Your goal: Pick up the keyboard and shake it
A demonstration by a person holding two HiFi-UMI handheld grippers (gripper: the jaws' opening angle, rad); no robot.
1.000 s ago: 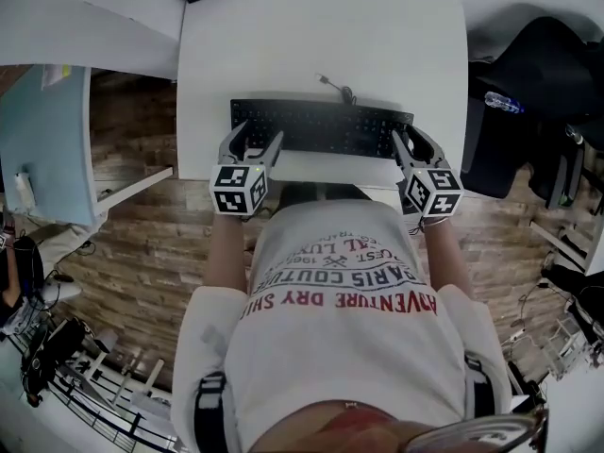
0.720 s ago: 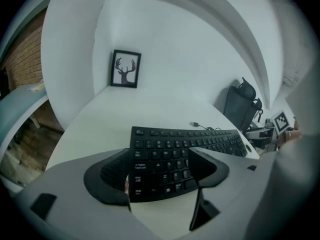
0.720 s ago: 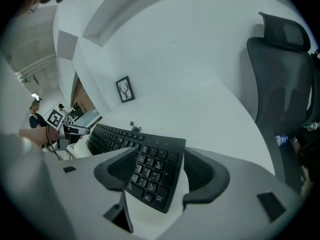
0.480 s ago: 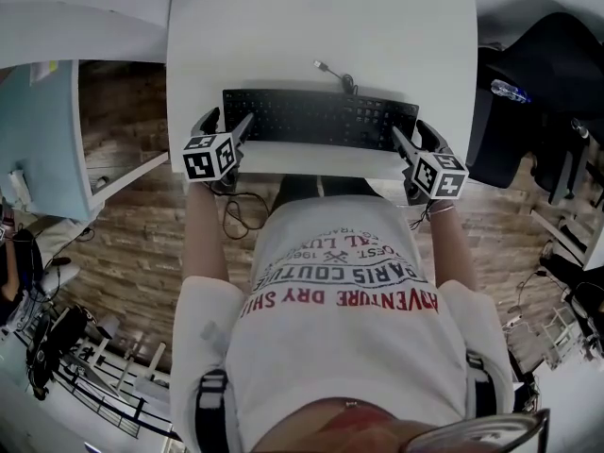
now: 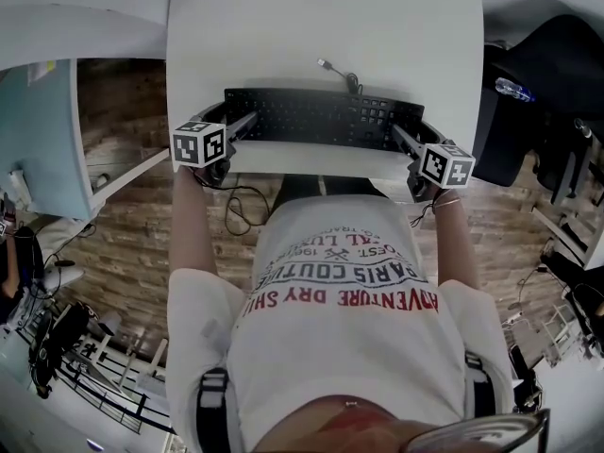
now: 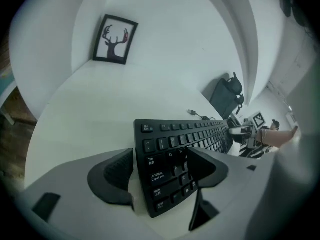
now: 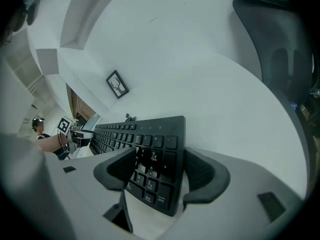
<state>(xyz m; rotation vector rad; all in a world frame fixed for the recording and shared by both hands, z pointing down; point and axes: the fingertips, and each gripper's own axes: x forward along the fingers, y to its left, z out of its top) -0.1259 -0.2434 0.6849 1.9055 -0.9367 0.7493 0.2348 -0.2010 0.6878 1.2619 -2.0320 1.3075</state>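
Keyboard (image 5: pixel 321 119) has been released onto table (image 5: pixel 283 26); jaws of left gripper (image 5: pixel 234 125) at 9 o'clock and right gripper (image 5: pixel 411 138) at 3 o'clock have just been opened wide, its ends loose between them.

Behind the white table (image 5: pixel 283 26) is a framed deer picture (image 6: pixel 114 40); a black chair (image 5: pixel 557 55) stands alongside.

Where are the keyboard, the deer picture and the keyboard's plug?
keyboard (image 5: pixel 321 119): head view, on the middle of its keys.
deer picture (image 6: pixel 115 40): left gripper view, on the deer's antlered head.
plug (image 5: pixel 324 64): head view, on the metal end of the cable.
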